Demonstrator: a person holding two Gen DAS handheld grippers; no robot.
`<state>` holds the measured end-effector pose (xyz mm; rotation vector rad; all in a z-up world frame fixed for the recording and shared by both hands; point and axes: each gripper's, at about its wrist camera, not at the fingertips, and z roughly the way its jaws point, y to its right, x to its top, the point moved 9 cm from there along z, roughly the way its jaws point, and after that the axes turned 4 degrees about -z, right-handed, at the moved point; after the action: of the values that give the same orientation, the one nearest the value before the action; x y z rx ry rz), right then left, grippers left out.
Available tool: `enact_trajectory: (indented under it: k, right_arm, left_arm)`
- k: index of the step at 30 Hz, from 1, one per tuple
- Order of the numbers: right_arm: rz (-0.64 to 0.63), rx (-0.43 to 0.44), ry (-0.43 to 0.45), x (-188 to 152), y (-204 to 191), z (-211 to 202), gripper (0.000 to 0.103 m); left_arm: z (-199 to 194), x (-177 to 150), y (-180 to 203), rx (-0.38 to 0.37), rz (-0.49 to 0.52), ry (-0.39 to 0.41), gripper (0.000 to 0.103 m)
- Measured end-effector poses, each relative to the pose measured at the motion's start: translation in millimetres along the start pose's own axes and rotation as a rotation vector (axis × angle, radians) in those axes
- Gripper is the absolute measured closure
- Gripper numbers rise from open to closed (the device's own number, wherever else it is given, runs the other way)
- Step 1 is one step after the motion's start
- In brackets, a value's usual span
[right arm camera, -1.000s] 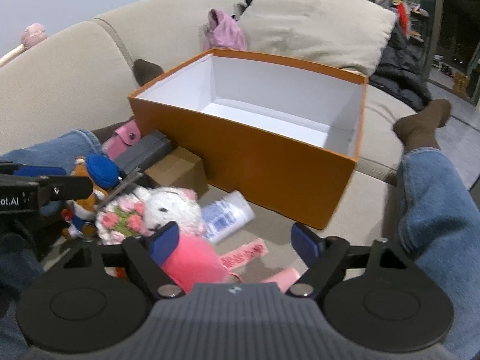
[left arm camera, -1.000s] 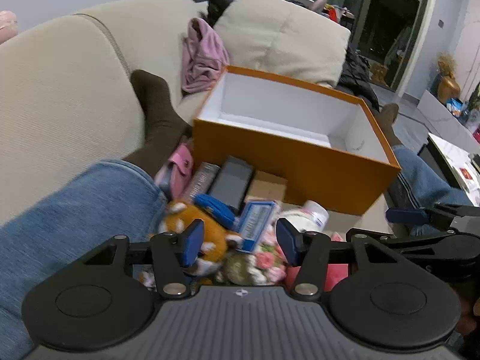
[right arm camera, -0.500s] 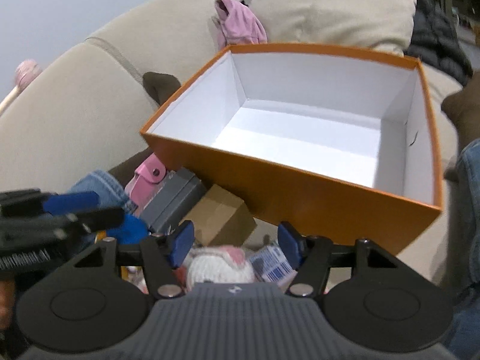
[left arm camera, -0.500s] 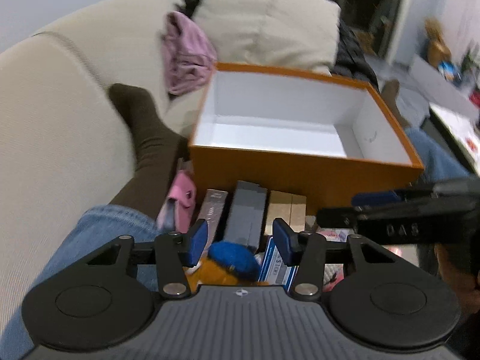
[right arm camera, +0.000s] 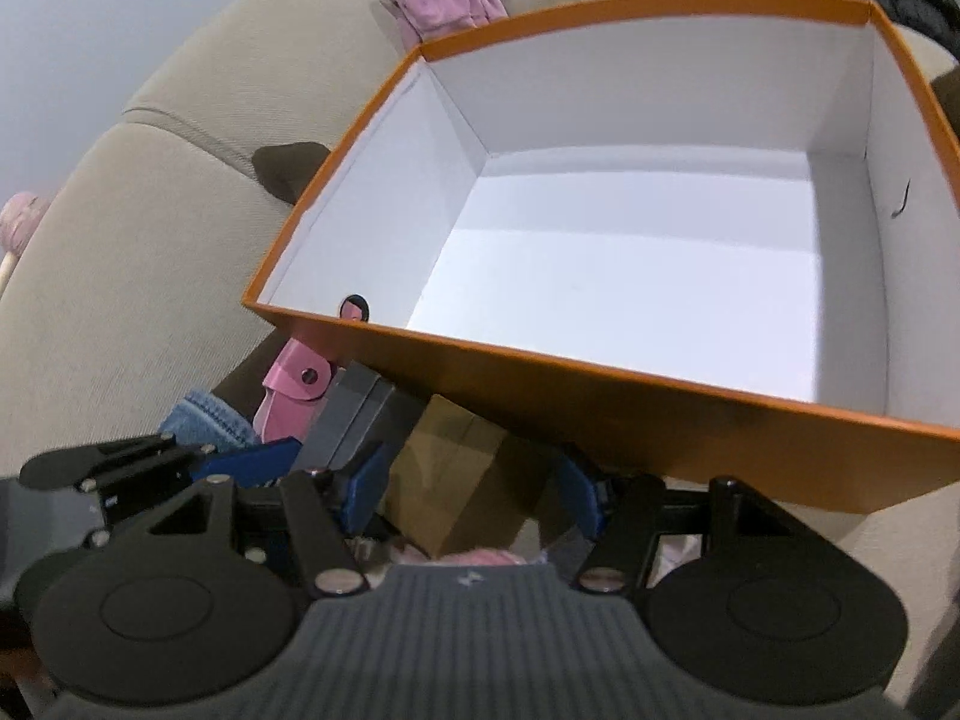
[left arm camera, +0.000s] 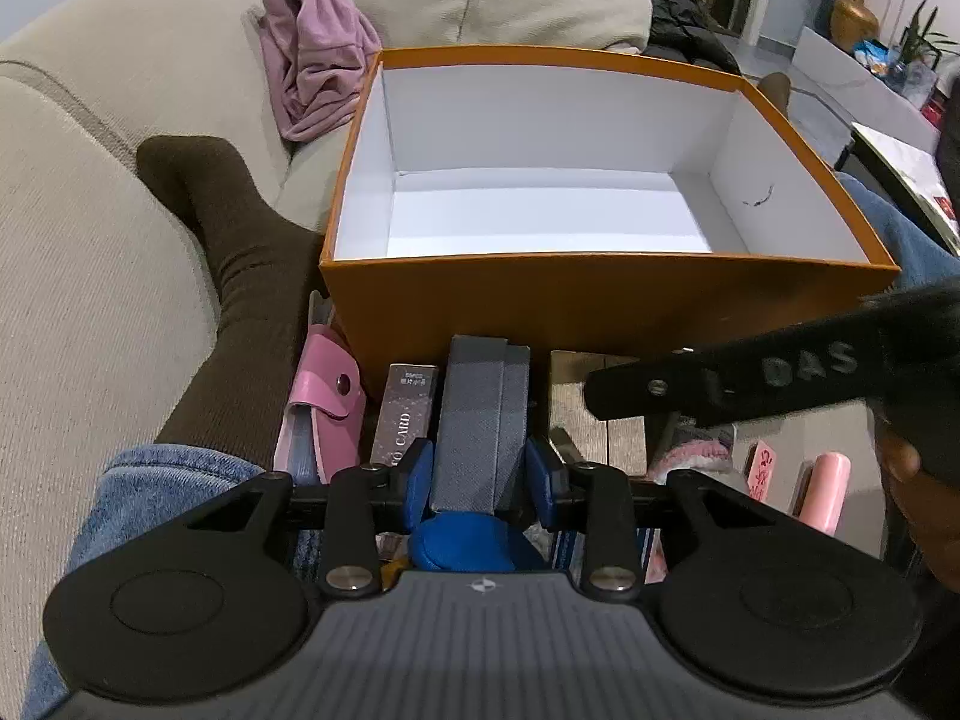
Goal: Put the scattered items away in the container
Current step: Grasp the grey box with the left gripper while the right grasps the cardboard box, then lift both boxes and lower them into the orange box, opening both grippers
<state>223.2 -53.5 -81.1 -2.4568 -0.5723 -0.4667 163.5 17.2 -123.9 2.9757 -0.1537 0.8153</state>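
An empty orange box (left arm camera: 600, 300) with white inner walls stands on the sofa; it also fills the right wrist view (right arm camera: 600, 396). Small items lie crowded against its near wall. My left gripper (left arm camera: 480, 480) points down at a grey box (left arm camera: 480, 408), its jaws closing with the blue pads against the box's two long sides. My right gripper (right arm camera: 472, 489) straddles a brown cardboard box (right arm camera: 456, 468), a pad at each side. A pink snap case (left arm camera: 324, 396) and a slim card box (left arm camera: 402, 414) lie left of the grey box. A blue plush cap (left arm camera: 468, 543) shows under the left gripper.
A person's leg in a brown sock (left arm camera: 240, 276) and jeans (left arm camera: 150, 510) lies along the left of the items. A pink garment (left arm camera: 312, 78) lies on the sofa behind the box. A pink tube (left arm camera: 828, 492) and a pink-white plush (left arm camera: 696, 450) lie at right.
Both grippers have moved forward and down toward the orange box. The left jaws narrowed around the grey box. The right gripper left the white plush and now straddles the brown box.
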Motion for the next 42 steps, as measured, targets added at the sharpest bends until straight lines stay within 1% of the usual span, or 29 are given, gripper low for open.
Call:
enact_trajectory:
  k: [5,6,10,11,14,15,16,18,21,23,25,27,28,29,30,31,32,36,39,42]
  right_arm:
    - [0.061,-0.046,-0.066,-4,-1,20,0.039]
    - [0.072,-0.043,-0.072,-5,-3,23,0.037]
    - [0.097,-0.058,-0.075,-7,-4,30,0.033]
    - [0.101,-0.065,-0.077,-6,-5,32,0.031]
    - [0.136,-0.041,-0.102,-8,-3,35,0.030]
    - [0.155,-0.018,-0.104,-10,-1,35,0.035]
    - [0.161,-0.009,-0.104,-11,0,33,0.036]
    - [0.153,-0.002,-0.093,-12,0,26,0.044]
    - [0.160,0.005,-0.086,-14,4,16,0.050]
    - [0.182,0.006,-0.100,-15,6,13,0.050]
    - [0.189,-0.005,-0.120,-16,4,14,0.049]
    - [0.176,-0.032,-0.119,-15,1,17,0.047]
    - [0.173,-0.053,-0.116,-15,1,19,0.044]
    - [0.172,-0.064,-0.115,-15,1,19,0.039]
    - [0.171,-0.061,-0.114,-15,1,20,0.041]
    - [0.169,-0.055,-0.119,-15,0,21,0.046]
    - [0.167,-0.054,-0.117,-16,0,22,0.047]
    - [0.154,-0.032,-0.086,-14,-1,9,0.051]
    - [0.136,-0.013,-0.035,-9,-3,-10,0.051]
    - [0.114,0.026,0.003,-1,-10,-31,0.051]
  left_arm:
    - [12,-5,4,0.011,0.039,-0.023,0.064]
    - [13,-6,3,0.013,0.040,-0.021,0.064]
    - [14,-6,-3,0.008,0.003,-0.009,0.064]
    - [14,-6,-4,0.011,-0.005,-0.008,0.064]
    - [15,-7,-7,0.034,-0.006,-0.010,0.061]
    - [15,-7,-7,0.028,-0.013,-0.011,0.062]
    - [15,-7,-7,0.011,-0.025,-0.015,0.063]
    - [14,-8,-9,-0.003,-0.050,-0.020,0.064]
    - [10,-11,-10,-0.008,-0.066,-0.018,0.064]
    - [9,-12,-7,-0.010,-0.057,-0.018,0.065]
    - [10,-14,1,-0.010,-0.020,-0.019,0.065]
    - [11,-14,8,0.004,0.015,-0.008,0.065]
    - [12,-14,8,0.013,0.015,-0.006,0.065]
    - [12,-14,6,0.007,-0.001,-0.005,0.065]
    - [12,-13,2,-0.008,-0.030,-0.007,0.065]
    - [12,-12,0,-0.022,-0.055,-0.008,0.065]
    - [11,-12,-3,-0.028,-0.072,-0.006,0.065]
    - [-4,-6,-3,-0.027,-0.075,0.041,0.065]
    - [-25,1,-5,-0.030,-0.089,0.100,0.065]
    - [-48,10,-7,-0.031,-0.112,0.153,0.065]
